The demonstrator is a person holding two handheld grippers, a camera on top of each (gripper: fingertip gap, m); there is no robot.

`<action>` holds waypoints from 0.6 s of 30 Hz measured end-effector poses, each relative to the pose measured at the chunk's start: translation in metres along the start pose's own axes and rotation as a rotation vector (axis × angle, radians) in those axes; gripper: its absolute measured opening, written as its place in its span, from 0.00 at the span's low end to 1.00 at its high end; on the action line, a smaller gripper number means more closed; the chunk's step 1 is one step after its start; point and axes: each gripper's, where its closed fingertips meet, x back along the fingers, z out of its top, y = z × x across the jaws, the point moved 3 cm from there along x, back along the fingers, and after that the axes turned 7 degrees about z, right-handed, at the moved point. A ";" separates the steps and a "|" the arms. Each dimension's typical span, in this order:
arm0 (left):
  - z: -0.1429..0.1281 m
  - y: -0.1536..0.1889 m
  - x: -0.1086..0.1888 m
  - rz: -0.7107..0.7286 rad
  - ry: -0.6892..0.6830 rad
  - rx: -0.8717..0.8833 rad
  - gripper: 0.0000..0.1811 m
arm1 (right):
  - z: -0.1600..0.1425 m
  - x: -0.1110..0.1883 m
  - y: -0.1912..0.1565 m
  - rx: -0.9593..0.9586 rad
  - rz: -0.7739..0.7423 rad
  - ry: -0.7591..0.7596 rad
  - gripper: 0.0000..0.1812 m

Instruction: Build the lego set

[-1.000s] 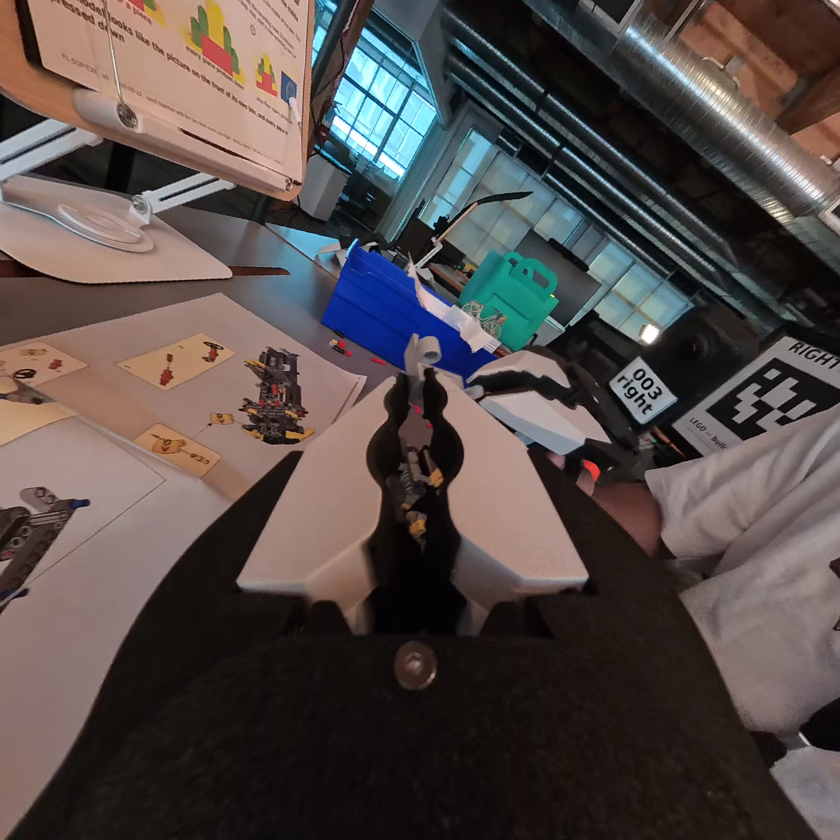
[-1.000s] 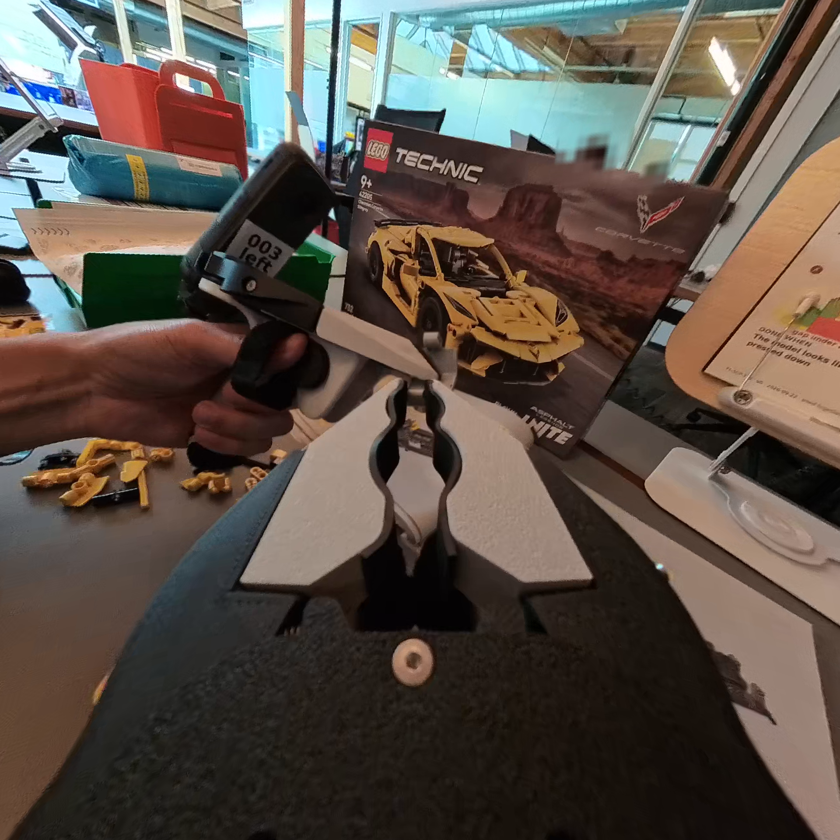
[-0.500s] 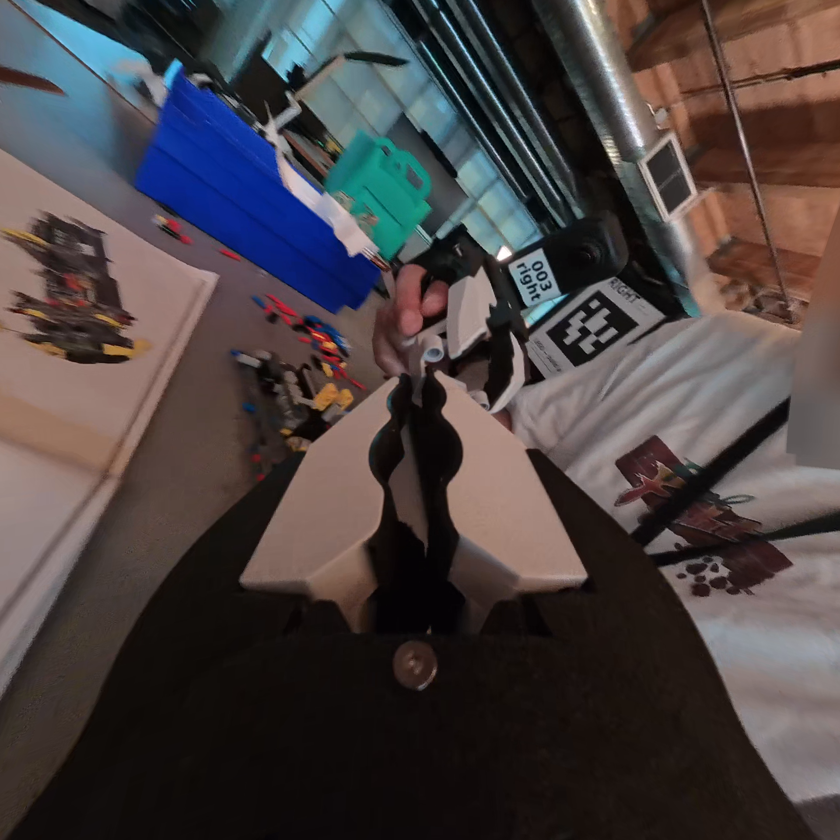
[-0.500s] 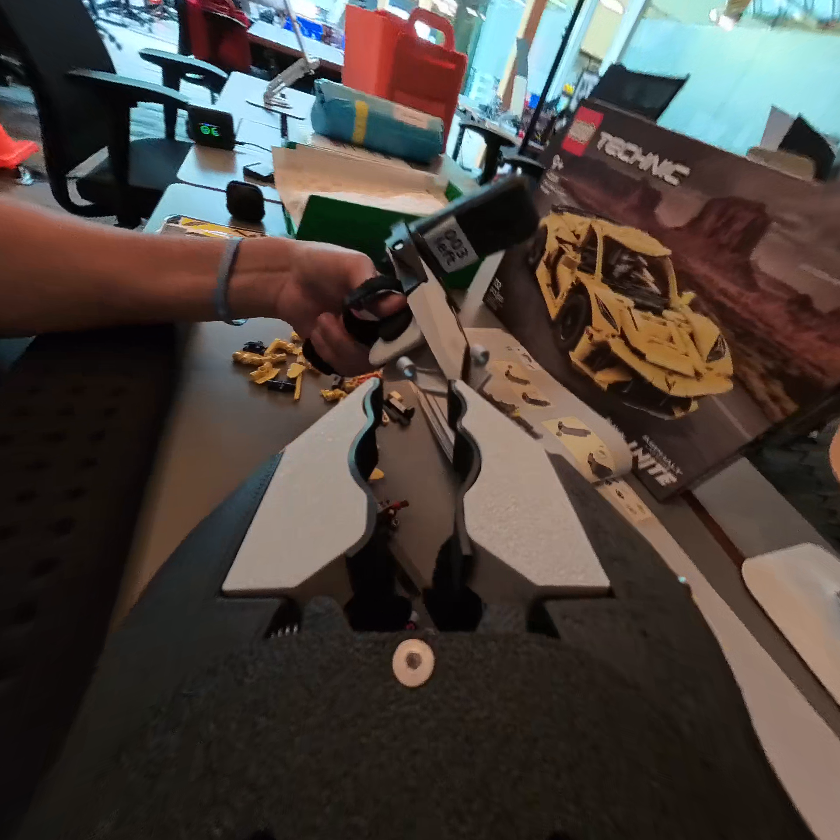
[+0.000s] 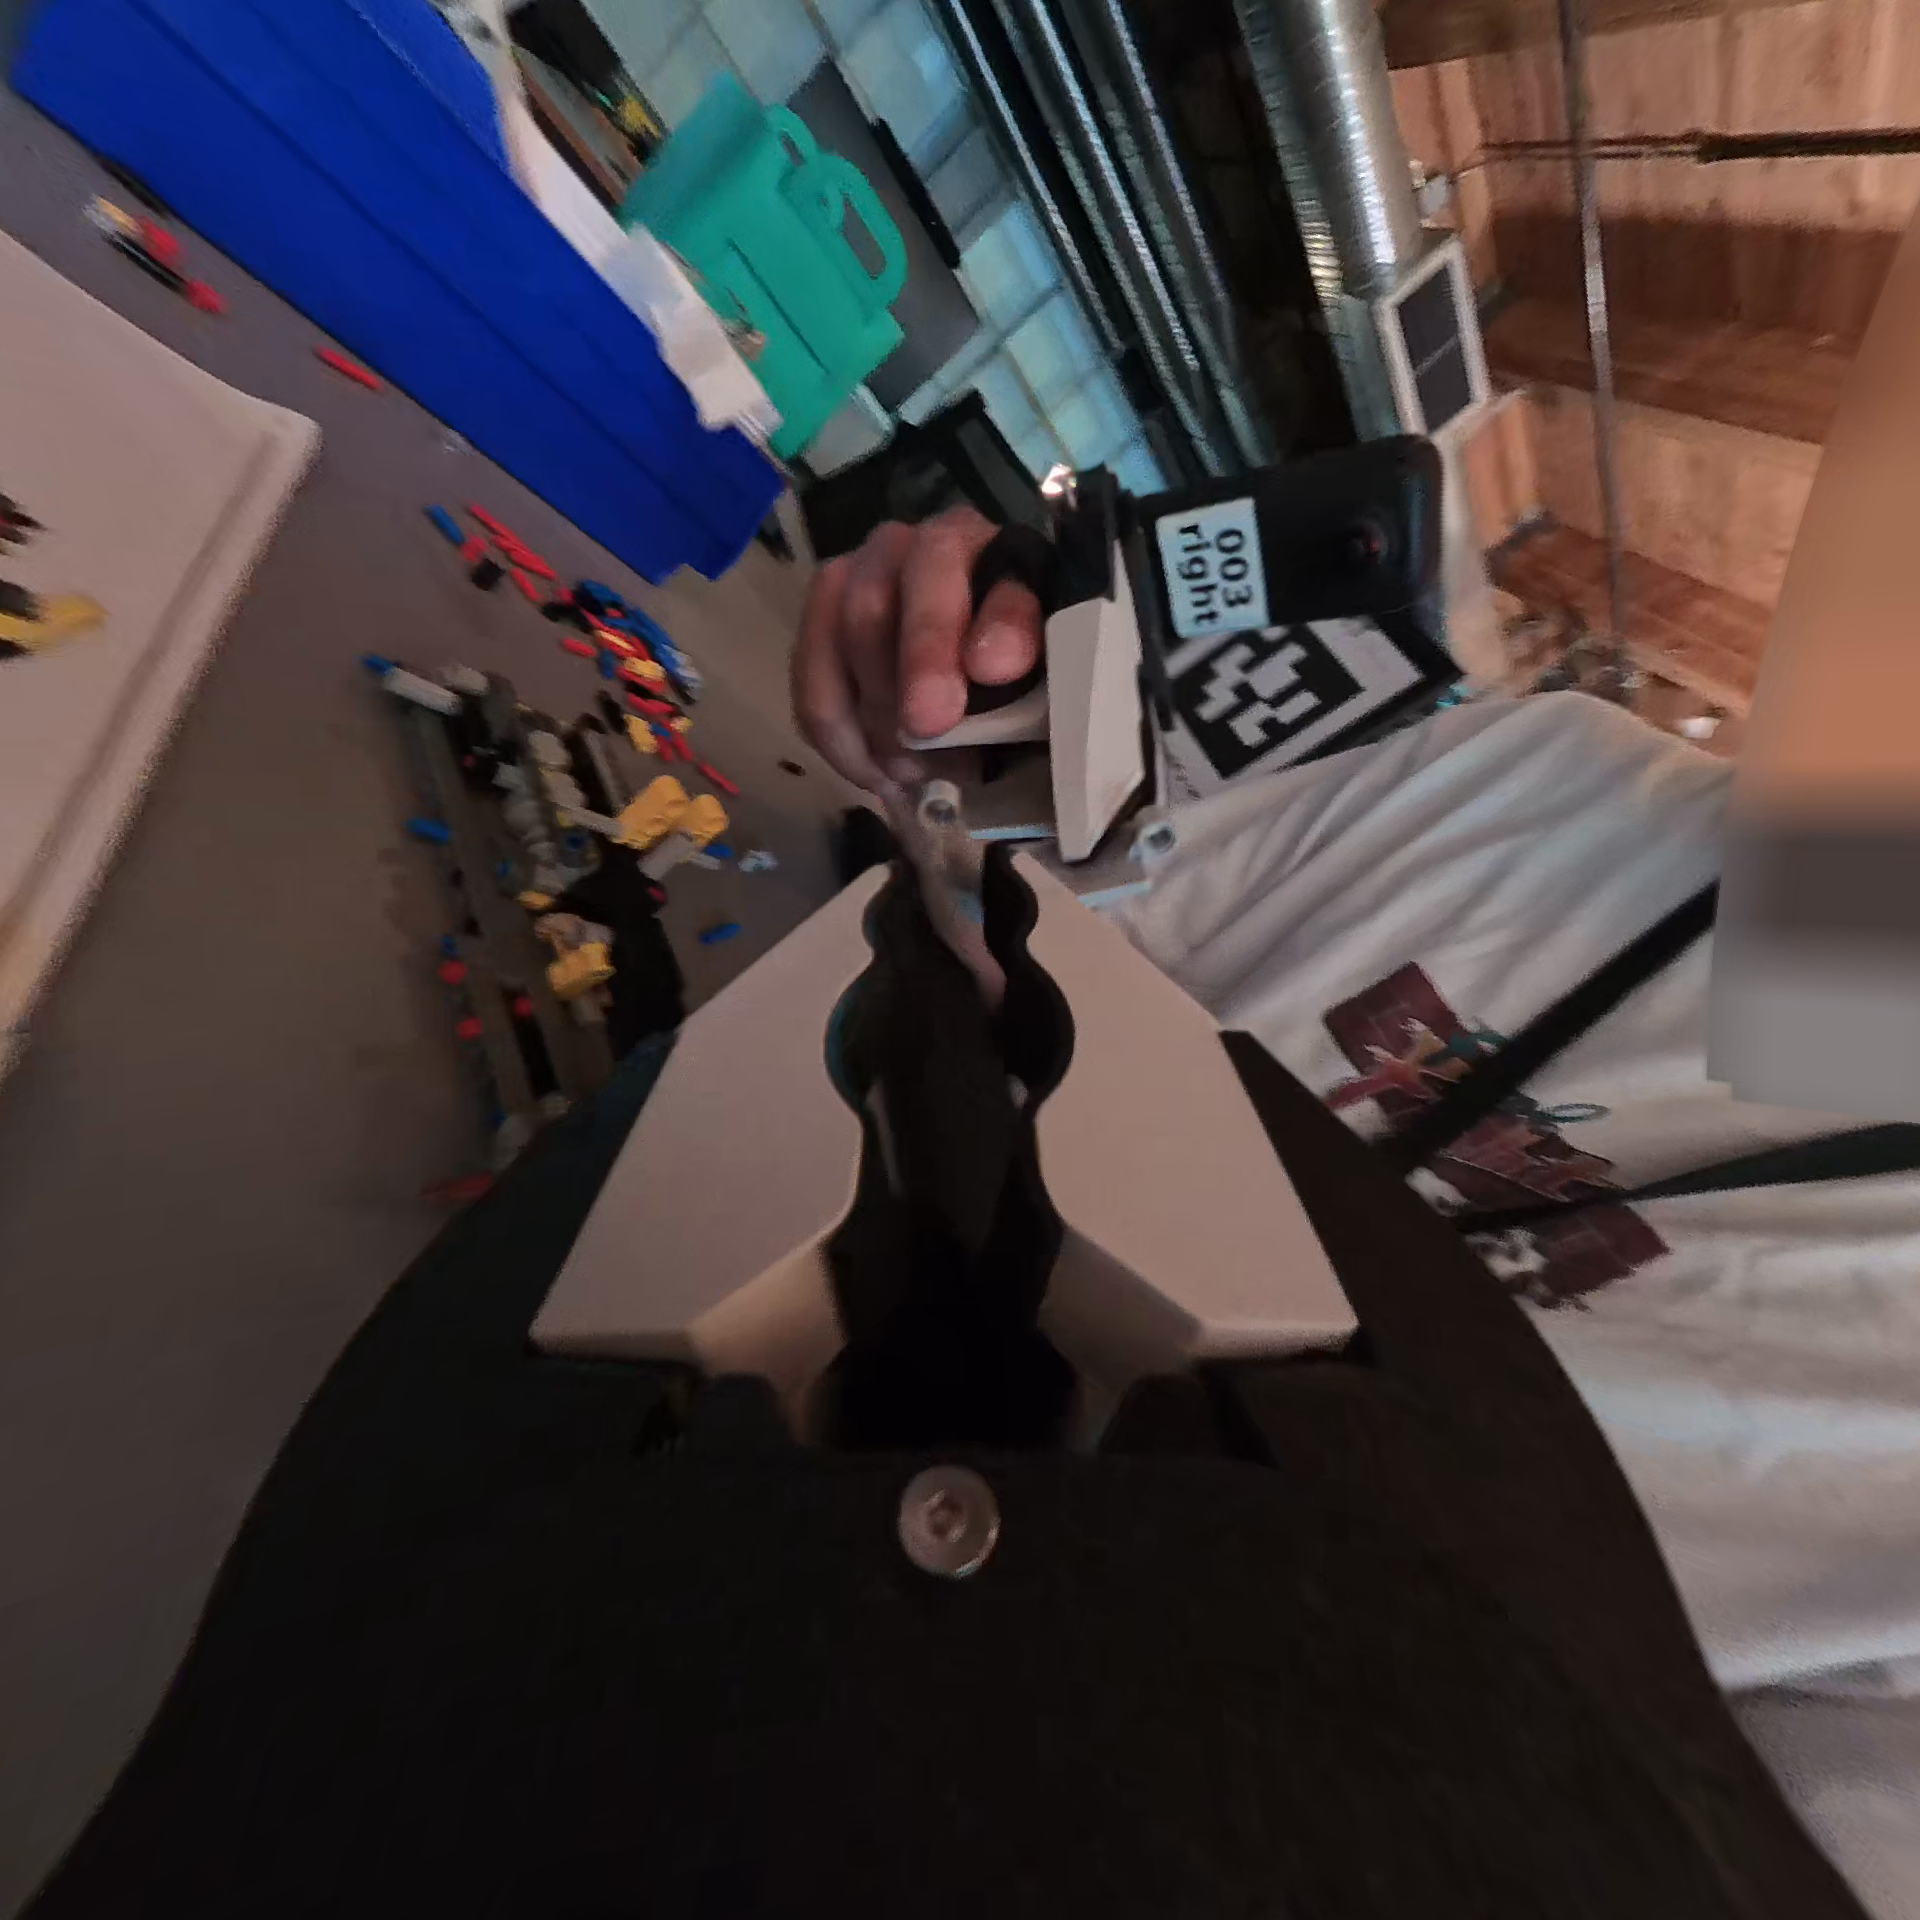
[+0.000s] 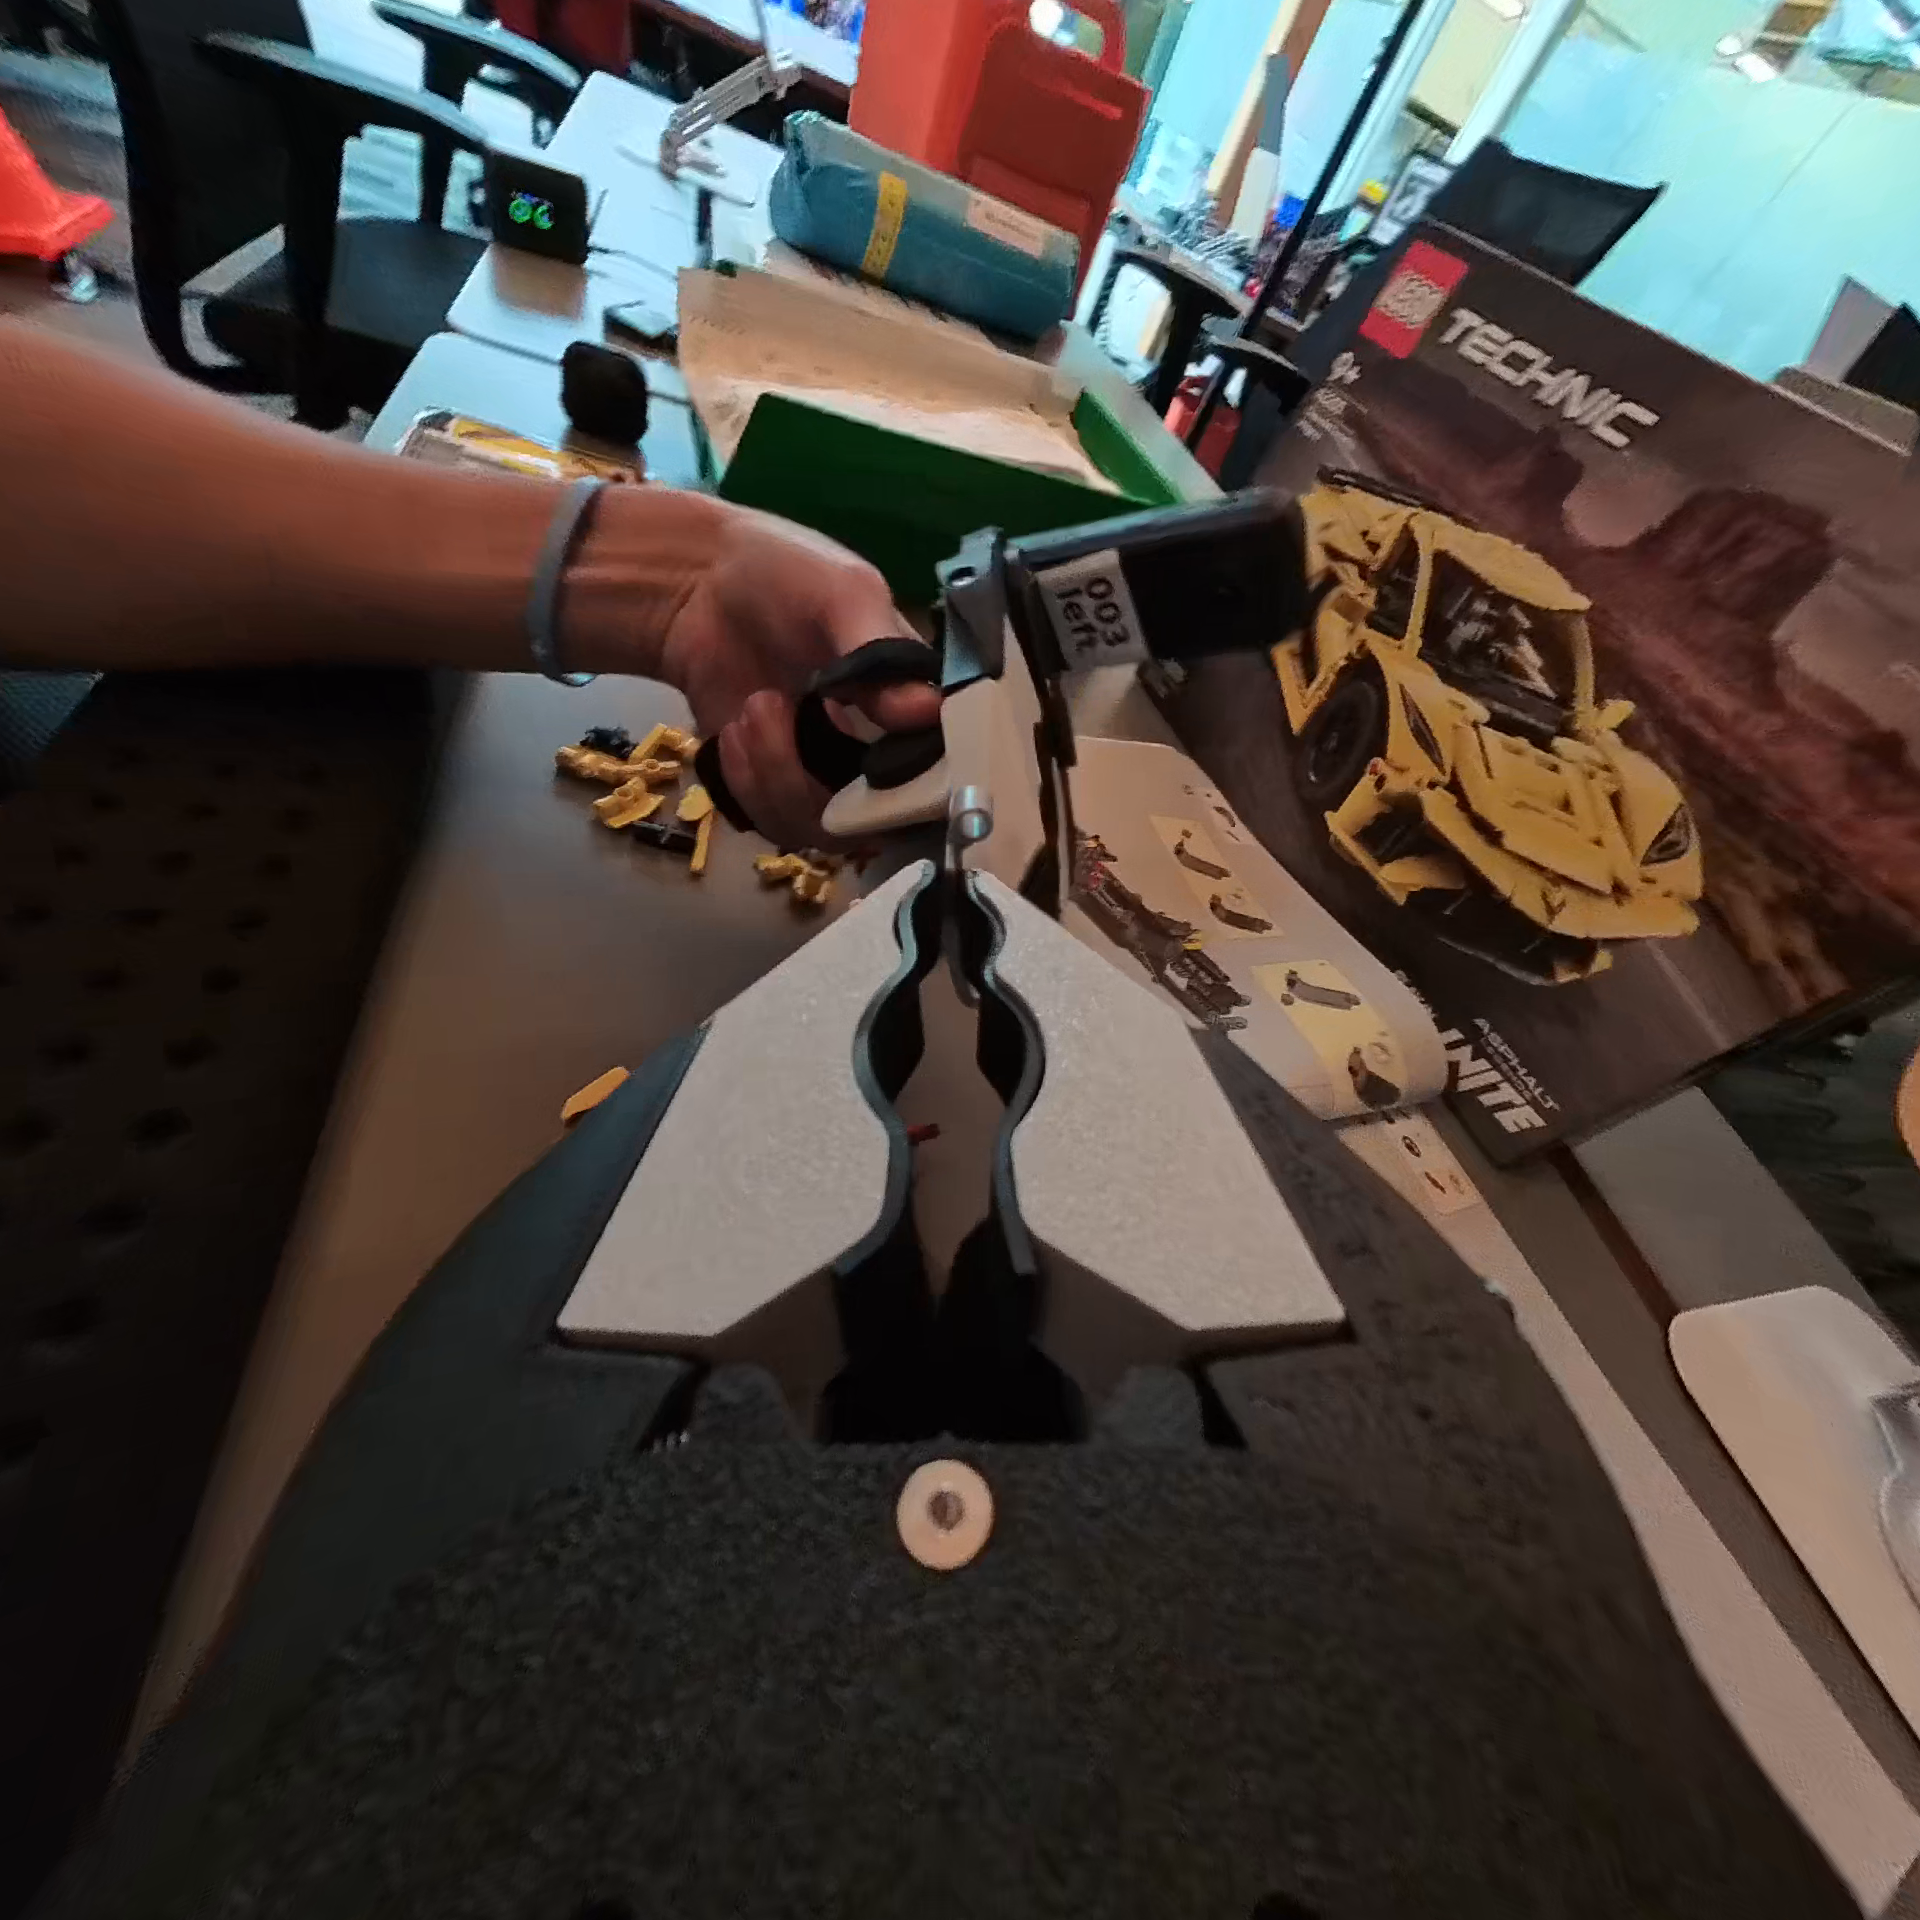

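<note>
In the left wrist view my left gripper (image 5: pixel 940 883) is shut on a thin grey Lego piece (image 5: pixel 940 821) that sticks out past its tips. In the right wrist view my right gripper (image 6: pixel 951 894) is shut on a thin grey Lego piece (image 6: pixel 971 821) with a round hole at its end. The two grippers point at each other with their tips close together, above the table. I cannot tell whether both hold the same piece. The right gripper (image 5: pixel 1039 800) and the left gripper (image 6: pixel 987 790) each show in the other's view, each held by a hand.
Loose coloured pieces and a long part-built grey assembly (image 5: pixel 520 790) lie on the table by a blue bin (image 5: pixel 416 260). Yellow pieces (image 6: pixel 644 769), a green bin (image 6: pixel 914 468), the set's box (image 6: pixel 1558 644) and the open instruction booklet (image 6: pixel 1226 914) stand beyond.
My right gripper was open half a second ago and is now shut on the grey piece. Both grippers have rolled and swung. The left view has turned from the booklet to the loose pieces.
</note>
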 end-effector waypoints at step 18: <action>0.010 0.040 0.006 0.174 0.129 -0.662 0.02 | -0.004 0.006 0.011 -0.364 0.135 0.110 0.01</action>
